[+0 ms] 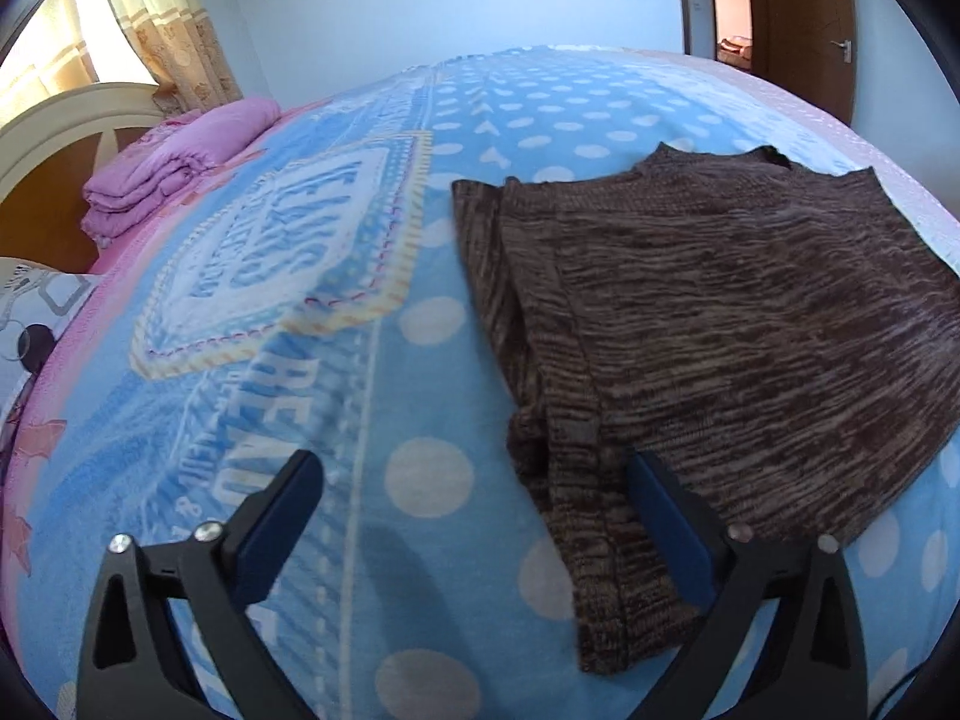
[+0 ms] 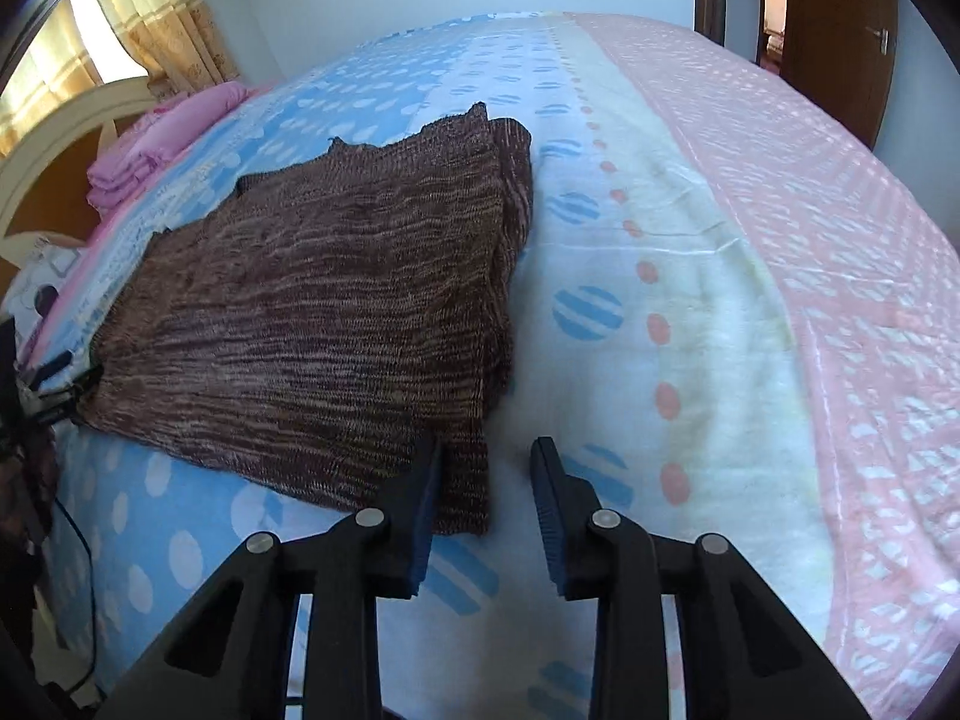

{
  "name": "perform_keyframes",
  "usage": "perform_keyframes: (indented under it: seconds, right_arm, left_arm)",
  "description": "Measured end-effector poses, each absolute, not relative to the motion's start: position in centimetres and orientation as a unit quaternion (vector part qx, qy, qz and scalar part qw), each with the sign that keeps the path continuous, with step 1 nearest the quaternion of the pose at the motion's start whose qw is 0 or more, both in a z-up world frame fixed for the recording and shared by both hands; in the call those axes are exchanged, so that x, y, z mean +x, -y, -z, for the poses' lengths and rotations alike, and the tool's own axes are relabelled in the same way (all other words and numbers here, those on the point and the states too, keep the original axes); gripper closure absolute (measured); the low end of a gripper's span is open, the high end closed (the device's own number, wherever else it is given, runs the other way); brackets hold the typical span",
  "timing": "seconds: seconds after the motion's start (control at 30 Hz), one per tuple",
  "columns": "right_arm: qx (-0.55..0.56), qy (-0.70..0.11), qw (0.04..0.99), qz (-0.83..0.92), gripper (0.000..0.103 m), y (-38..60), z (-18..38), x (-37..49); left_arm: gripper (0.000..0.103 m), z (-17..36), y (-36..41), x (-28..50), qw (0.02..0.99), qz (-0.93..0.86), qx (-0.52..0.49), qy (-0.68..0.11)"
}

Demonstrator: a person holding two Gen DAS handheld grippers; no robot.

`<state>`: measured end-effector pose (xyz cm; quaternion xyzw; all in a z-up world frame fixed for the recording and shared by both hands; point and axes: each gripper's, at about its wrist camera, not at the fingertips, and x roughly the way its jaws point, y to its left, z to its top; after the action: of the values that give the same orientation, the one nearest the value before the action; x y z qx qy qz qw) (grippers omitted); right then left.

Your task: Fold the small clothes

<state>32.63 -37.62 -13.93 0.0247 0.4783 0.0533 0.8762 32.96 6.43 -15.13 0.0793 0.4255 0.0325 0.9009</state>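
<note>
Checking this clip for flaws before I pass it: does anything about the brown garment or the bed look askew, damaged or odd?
Nothing stands out. The brown knit garment lies flat on the blue dotted blanket, both side edges folded in. Neither the left gripper nor the right gripper holds it.

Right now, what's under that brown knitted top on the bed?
The brown knitted top lies on the blue dotted blanket, which shows all around it. Its side edges are folded in. Anything directly beneath it is hidden.

Item count: one brown knitted garment (image 1: 750, 324), one blue polka-dot blanket (image 1: 360, 360), one folded pink quilt (image 1: 174, 168), one bed (image 2: 810, 240), two grippers (image 1: 474, 468) (image 2: 487, 450).
</note>
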Motion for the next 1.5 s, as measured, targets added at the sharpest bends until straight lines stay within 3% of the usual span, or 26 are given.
perform_keyframes:
  seconds: [0.17, 0.33, 0.6, 0.83, 1.03, 1.17, 1.33, 1.4, 1.5]
  right_arm:
    - [-0.073, -0.438, 0.896, -0.004, 0.07, 34.9, 11.2, 31.6]
    - [-0.032, -0.417, 0.897, -0.143, 0.07, 28.6, 8.8, 34.8]
    - [-0.061, -0.475, 0.862, -0.167, 0.07, 17.4, 14.7, 45.7]
    - [-0.049, -0.453, 0.882, -0.122, 0.069, 16.3, 14.6, 50.5]
    - [-0.052, -0.395, 0.904, -0.153, 0.067, 14.3, 10.6, 47.3]
    - [-0.045, -0.496, 0.849, -0.179, 0.067, 11.9, 15.2, 51.9]
    - [-0.009, -0.457, 0.874, -0.166, 0.066, 12.4, 14.6, 54.0]
    - [0.005, -0.455, 0.872, -0.179, 0.059, 13.5, 14.0, 52.7]
    - [-0.034, -0.449, 0.876, -0.173, 0.058, 15.5, 13.3, 48.6]
  left_arm:
    - [0.0, 14.5, -7.3, 32.2, 0.903, -0.046, 0.062, -0.424]
    - [0.0, 14.5, -7.8, 31.9, 0.907, -0.058, 0.045, -0.415]
    - [0.0, 15.3, -8.6, 32.3, 0.905, -0.058, 0.012, -0.421]
    - [0.0, 15.6, -8.8, 32.3, 0.905, -0.054, -0.002, -0.421]
    - [0.0, 15.6, -9.0, 32.1, 0.907, -0.057, -0.011, -0.418]
    - [0.0, 15.6, -8.6, 32.0, 0.907, -0.063, 0.005, -0.416]
    - [0.0, 15.5, -8.2, 31.8, 0.909, -0.071, 0.019, -0.409]
    - [0.0, 15.5, -7.9, 31.6, 0.911, -0.078, 0.03, -0.404]
    - [0.0, 15.5, -7.5, 31.3, 0.911, -0.077, 0.041, -0.403]
